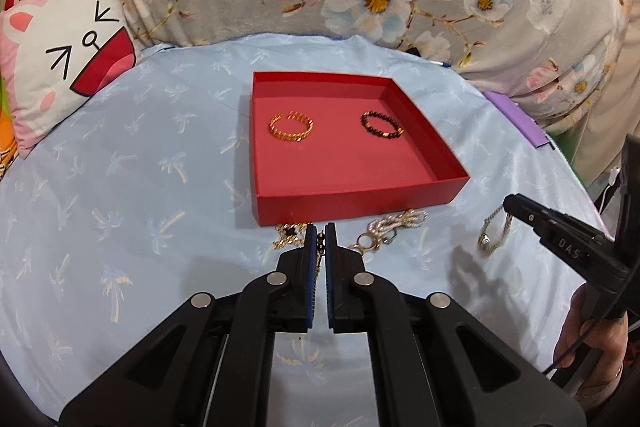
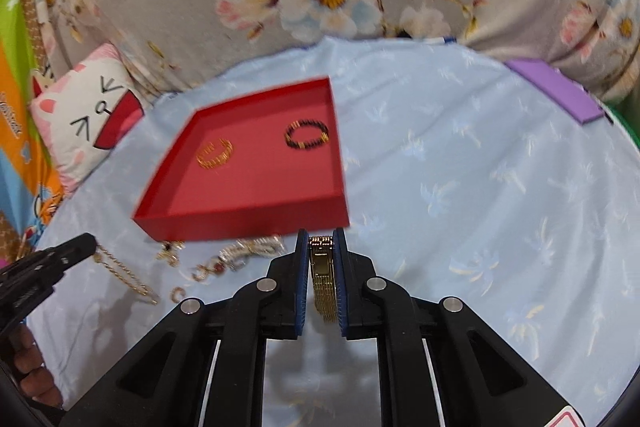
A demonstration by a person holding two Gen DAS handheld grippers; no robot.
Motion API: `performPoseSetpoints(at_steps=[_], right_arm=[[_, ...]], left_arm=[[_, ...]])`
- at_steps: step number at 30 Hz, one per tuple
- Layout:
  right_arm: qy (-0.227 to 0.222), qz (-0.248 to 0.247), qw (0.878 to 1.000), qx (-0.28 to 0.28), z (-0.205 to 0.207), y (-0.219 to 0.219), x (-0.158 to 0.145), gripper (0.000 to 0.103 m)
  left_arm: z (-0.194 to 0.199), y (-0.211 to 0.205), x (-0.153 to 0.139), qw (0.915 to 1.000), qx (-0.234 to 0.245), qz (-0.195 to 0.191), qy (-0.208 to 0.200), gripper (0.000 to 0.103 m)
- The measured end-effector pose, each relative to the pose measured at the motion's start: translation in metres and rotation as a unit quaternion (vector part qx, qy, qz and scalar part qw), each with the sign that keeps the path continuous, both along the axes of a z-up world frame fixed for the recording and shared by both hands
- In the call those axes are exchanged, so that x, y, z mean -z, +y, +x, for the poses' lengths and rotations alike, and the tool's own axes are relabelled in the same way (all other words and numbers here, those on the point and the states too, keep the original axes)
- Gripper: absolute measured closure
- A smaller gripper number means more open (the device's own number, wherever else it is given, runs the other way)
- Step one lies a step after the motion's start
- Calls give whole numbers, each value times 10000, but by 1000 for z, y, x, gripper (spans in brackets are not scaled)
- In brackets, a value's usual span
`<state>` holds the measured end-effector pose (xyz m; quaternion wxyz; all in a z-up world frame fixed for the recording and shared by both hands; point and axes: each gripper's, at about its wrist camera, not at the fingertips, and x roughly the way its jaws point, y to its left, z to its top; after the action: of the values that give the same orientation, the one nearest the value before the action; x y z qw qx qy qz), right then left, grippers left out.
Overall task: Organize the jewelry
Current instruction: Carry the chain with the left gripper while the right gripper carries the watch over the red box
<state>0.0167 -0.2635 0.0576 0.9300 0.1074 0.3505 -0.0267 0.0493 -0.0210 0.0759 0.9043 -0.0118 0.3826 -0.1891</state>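
Gold mesh bracelet (image 2: 323,281) between ridged fingers (image 2: 301,291)

Right hand-held gripper (image 2: 321,247) clamps a gold watch band (image 2: 323,277) beside the red tray (image 2: 248,223).

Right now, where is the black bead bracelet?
In both views the black bead bracelet lies inside the red tray, toward its far right, right of the gold bangle.
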Motion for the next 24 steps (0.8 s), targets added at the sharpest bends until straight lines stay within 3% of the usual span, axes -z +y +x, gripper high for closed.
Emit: performPoseSetpoints(at_steps=[6, 12, 17, 24], right_arm=[[-457, 61, 9980, -427, 16, 5, -44, 92], [-465, 139, 9966, -665, 62, 12, -51, 92], [-167, 233, 9969, -736, 103, 12, -32, 92], [258, 212, 9959, -840, 133, 14, 4, 92]], left_arm=[[19, -9, -38, 9993, 188, -73, -326, 100], [60, -23, -57, 9984, 284, -204, -439, 100], [97, -41, -38, 9983, 473, -324, -81, 100], [126, -57, 8, 9977, 475, -127, 472, 100]])
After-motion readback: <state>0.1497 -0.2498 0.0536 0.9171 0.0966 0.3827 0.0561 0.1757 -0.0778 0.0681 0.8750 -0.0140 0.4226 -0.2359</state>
